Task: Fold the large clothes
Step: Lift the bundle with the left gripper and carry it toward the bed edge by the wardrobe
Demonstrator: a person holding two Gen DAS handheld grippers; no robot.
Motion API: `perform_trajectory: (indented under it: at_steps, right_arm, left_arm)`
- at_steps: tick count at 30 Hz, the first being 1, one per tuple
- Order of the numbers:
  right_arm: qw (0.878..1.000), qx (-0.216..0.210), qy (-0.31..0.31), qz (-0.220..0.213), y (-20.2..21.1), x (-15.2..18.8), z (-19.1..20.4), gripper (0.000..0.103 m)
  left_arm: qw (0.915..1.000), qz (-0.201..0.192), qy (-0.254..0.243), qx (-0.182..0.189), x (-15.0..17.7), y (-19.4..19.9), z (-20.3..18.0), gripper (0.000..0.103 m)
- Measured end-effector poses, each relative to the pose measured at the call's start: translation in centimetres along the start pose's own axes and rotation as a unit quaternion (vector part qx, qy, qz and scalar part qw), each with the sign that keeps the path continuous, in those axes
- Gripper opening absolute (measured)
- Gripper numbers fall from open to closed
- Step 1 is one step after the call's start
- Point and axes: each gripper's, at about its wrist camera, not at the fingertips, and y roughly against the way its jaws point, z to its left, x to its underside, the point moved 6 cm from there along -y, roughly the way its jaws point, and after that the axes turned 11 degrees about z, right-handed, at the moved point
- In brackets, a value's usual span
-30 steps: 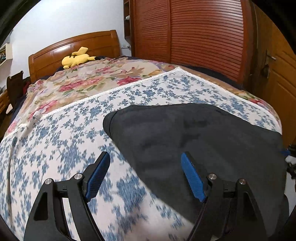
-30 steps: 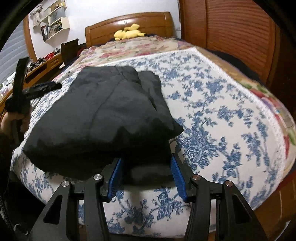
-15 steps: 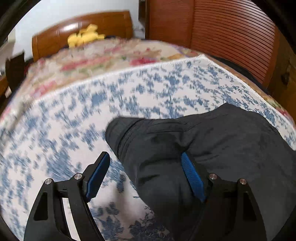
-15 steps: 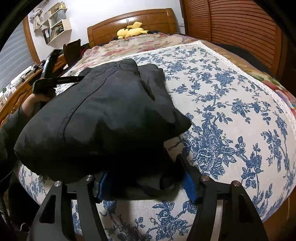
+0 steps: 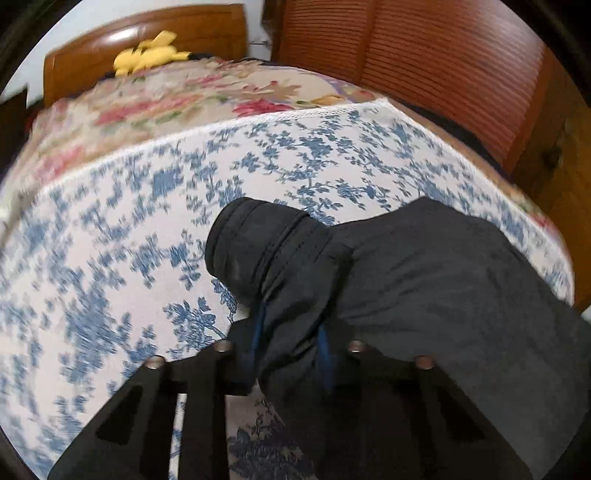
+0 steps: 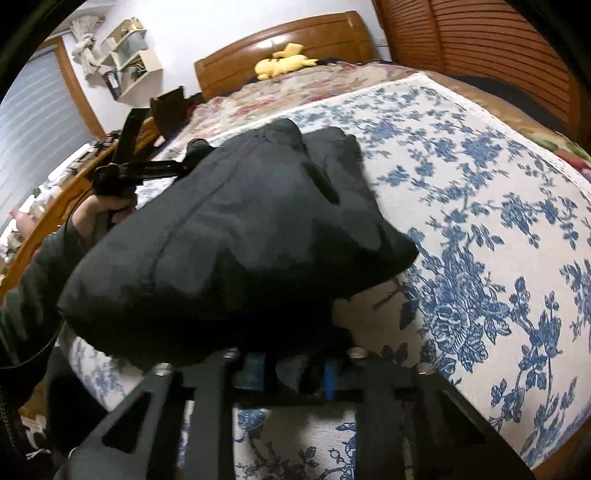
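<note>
Left wrist view: your left gripper (image 5: 291, 345), wide open a second ago, is closing with a bunched fold of the black garment (image 5: 424, 280) pinched between the blue pads, at its rolled, stitched end on the blue-floral bedspread (image 5: 110, 258). Right wrist view: your right gripper (image 6: 295, 371) is likewise closing on the soft, matte near edge, so both ends look secured for the next fold.

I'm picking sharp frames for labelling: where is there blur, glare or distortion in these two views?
Left wrist view: the blue-flowered white bedspread is smeared by motion blur at the left, glare sits on the glossy wooden headboard, and the fisheye bows the bed. Right wrist view: sharper, but the folded black garment loses detail in shadow near the lens.
</note>
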Motion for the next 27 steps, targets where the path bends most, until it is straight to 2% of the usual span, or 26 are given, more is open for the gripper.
perform_trajectory:
  at_steps: [2, 7, 9, 13, 20, 27]
  right_arm:
    - [1.000, 0.006, 0.017, -0.020, 0.9, -0.2, 0.2, 0.012]
    - [0.998, -0.003, 0.025, -0.063, 3.1, -0.8, -0.3, 0.009]
    - [0.996, 0.002, 0.030, -0.080, 4.2, -1.3, -0.8, 0.008]
    - [0.993, 0.017, 0.039, -0.110, 6.8, -2.6, -2.7, 0.007]
    - [0.985, 0.083, 0.033, -0.149, 12.7, -3.7, -8.6, 0.007]
    - [0.970, 0.170, -0.001, -0.176, 19.4, -3.0, -15.6, 0.007]
  left_arm:
    - [0.9997, -0.012, -0.009, -0.019, -0.2, 1.4, -0.8, 0.019]
    - [0.9980, -0.059, 0.003, -0.023, -1.1, 5.4, -2.0, 0.017]
    - [0.9965, -0.080, -0.002, -0.025, -1.7, 7.3, -3.6, 0.017]
    - [0.9946, -0.097, -0.026, -0.025, -3.3, 9.1, -7.5, 0.017]
    - [0.9914, -0.120, -0.053, 0.000, -7.4, 8.9, -15.3, 0.017]
    - [0.9834, -0.144, -0.102, 0.041, -13.3, 7.8, -26.3, 0.017]
